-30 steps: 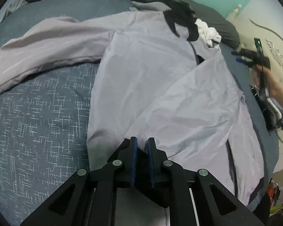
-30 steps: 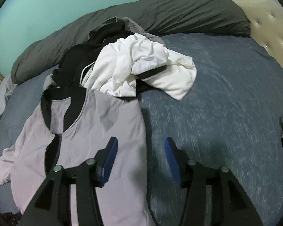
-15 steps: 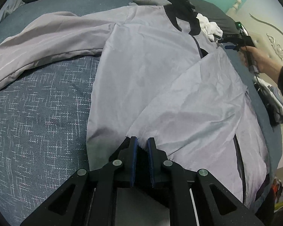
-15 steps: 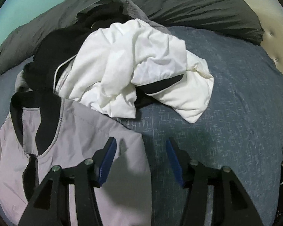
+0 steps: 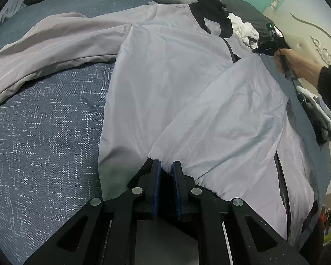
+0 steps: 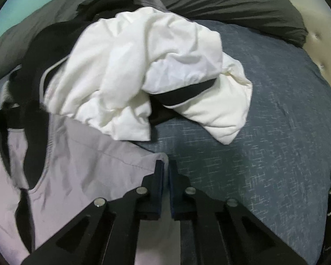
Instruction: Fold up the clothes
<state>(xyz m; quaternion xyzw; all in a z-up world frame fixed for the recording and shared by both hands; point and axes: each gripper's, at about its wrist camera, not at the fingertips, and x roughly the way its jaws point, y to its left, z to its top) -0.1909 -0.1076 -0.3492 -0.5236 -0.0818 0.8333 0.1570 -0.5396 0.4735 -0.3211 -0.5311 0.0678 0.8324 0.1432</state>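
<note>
A light grey jacket (image 5: pixel 176 70) with a black collar lies spread on the blue bed, one sleeve stretched to the left, the right sleeve folded across its front. My left gripper (image 5: pixel 166 165) is shut on the cuff end of that folded sleeve. My right gripper (image 6: pixel 165 167) is shut on the jacket's shoulder corner (image 6: pixel 112 161); it also shows in the left wrist view (image 5: pixel 259 49), held by a hand at the far right.
A crumpled white and black garment (image 6: pixel 143 77) lies just beyond the jacket's collar. A dark grey duvet (image 6: pixel 231 2) runs along the back. The blue bedspread (image 5: pixel 44 143) shows at the left. More clothes (image 5: pixel 320 119) lie at the bed's right edge.
My right gripper moved forward and down to the jacket's shoulder corner and shut on it. My left gripper stayed shut on the cuff.
</note>
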